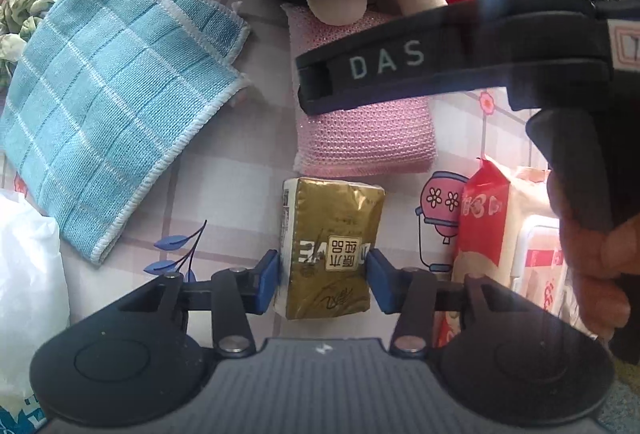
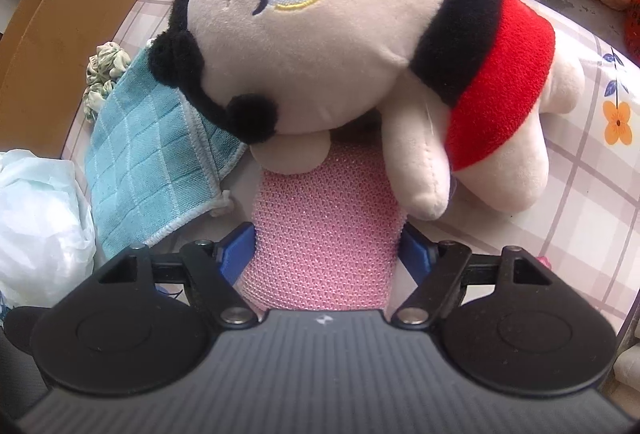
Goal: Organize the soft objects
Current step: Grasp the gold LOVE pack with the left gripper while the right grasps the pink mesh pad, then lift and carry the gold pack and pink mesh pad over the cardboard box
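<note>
A gold tissue pack (image 1: 332,234) lies on the checked tablecloth, and my left gripper (image 1: 322,282) is shut on it, its blue pads pressed on both long sides. Just beyond it lies a pink mesh sponge (image 1: 360,138), crossed by a black finger (image 1: 400,66) of the right gripper. In the right wrist view my right gripper (image 2: 326,254) has its blue pads against the two sides of the pink sponge (image 2: 324,218). A plush doll (image 2: 340,34) in a red top rests its head and arm on the sponge's far end.
A folded blue checked cloth (image 1: 108,86) lies left of the sponge, with a green scrunchie (image 2: 106,74) and a cardboard box (image 2: 52,46) beyond it. A white plastic bag (image 2: 36,214) sits at the near left. A red-and-white soft pack (image 1: 484,234) lies right of the gold pack, beside a hand (image 1: 592,254).
</note>
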The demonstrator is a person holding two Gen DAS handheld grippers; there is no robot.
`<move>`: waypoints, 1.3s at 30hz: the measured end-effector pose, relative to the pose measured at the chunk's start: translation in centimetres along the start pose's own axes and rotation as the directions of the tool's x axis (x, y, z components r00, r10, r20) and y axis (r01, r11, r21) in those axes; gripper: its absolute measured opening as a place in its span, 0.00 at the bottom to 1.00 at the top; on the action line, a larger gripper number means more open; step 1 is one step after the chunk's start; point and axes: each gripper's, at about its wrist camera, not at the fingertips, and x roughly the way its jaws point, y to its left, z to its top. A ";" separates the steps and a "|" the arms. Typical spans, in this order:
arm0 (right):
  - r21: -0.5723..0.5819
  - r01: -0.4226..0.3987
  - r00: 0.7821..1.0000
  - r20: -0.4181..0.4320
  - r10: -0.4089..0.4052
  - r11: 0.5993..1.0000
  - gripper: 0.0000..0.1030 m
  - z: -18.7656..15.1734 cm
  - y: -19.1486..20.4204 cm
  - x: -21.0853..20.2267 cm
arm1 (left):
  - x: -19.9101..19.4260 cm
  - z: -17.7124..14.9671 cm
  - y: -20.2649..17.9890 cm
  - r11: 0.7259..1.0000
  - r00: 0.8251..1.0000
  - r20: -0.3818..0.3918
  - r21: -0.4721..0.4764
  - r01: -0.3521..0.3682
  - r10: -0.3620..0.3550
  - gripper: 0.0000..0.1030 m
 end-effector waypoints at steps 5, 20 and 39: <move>0.062 -0.096 0.990 -0.093 0.102 0.993 0.70 0.7 -2.0 -0.8 | -1.0 -0.3 -0.6 1.000 1.000 0.008 -0.007 0.021 -0.021 0.42; 0.166 -0.124 0.974 -0.168 0.152 0.978 0.70 -0.8 -6.5 -10.1 | -6.4 0.0 -5.5 0.978 0.981 -0.092 0.103 0.179 -0.170 0.41; 0.440 -0.076 0.983 0.184 -0.007 0.895 0.70 -1.3 -21.7 -20.2 | -6.0 8.4 -17.9 0.914 0.974 0.009 0.346 0.211 -0.228 0.40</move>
